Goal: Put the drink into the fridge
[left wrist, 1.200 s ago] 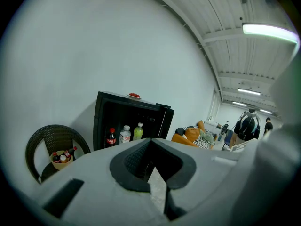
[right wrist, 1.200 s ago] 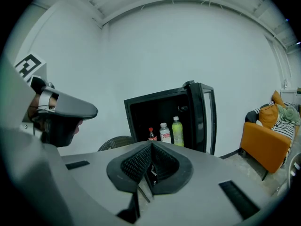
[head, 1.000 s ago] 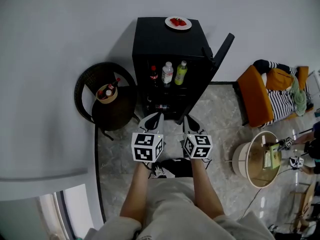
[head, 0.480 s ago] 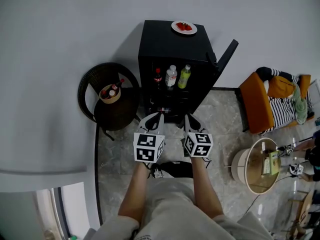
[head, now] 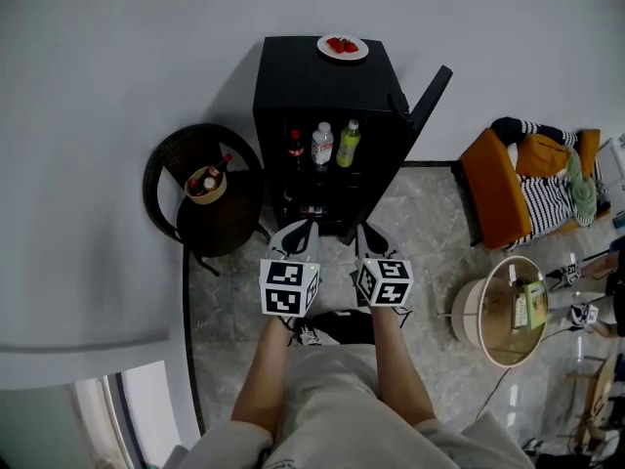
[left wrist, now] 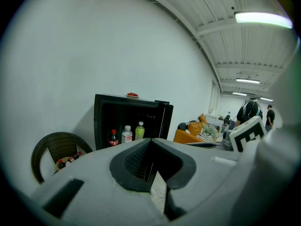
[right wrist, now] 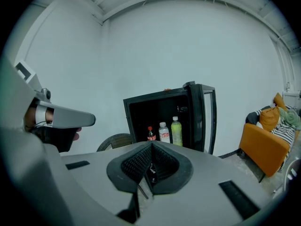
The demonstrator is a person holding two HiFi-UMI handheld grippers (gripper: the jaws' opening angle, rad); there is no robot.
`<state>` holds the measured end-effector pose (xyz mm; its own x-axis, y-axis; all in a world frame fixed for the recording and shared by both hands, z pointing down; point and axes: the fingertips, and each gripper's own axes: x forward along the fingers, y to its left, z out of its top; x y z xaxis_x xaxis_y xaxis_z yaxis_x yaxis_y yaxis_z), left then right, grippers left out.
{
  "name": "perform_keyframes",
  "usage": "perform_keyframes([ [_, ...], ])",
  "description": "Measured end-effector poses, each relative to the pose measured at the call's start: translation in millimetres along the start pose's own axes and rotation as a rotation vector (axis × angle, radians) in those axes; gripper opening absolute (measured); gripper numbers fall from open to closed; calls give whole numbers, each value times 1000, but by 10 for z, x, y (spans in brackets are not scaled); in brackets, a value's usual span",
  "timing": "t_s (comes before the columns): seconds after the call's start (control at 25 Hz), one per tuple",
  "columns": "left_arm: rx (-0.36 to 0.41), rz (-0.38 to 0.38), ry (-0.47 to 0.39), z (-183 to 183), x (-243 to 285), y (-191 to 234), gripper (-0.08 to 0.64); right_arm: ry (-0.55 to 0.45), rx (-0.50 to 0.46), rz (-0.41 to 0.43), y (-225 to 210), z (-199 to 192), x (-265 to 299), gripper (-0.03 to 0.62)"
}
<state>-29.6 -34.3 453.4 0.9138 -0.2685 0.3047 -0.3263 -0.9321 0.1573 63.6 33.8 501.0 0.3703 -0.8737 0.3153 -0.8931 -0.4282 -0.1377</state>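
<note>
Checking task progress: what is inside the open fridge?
The fridge holds three upright bottles on its upper shelf: a cola bottle, a white-capped bottle and a green bottle. The lower shelf is dark; something small lies there, unidentifiable.

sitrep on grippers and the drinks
Left gripper and right gripper shut, empty. Three bottles in open fridge. More bottles in basket on chair. Nothing blocking fridge.
</note>
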Motion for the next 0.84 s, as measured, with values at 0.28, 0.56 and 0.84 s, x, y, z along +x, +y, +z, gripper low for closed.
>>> perform_keyframes([
  [0.28, 4, -8, 9, -19, 21, -39, 8, 1, 8, -17, -67, -11, -44, 8],
  [0.56, -5, -2, 9, -15, 21, 16, 9, 6, 1, -9, -20, 9, 1, 8],
  [0.84, -28, 9, 17, -59, -3, 146, 8, 0, 5, -5, 50, 86, 56, 8],
])
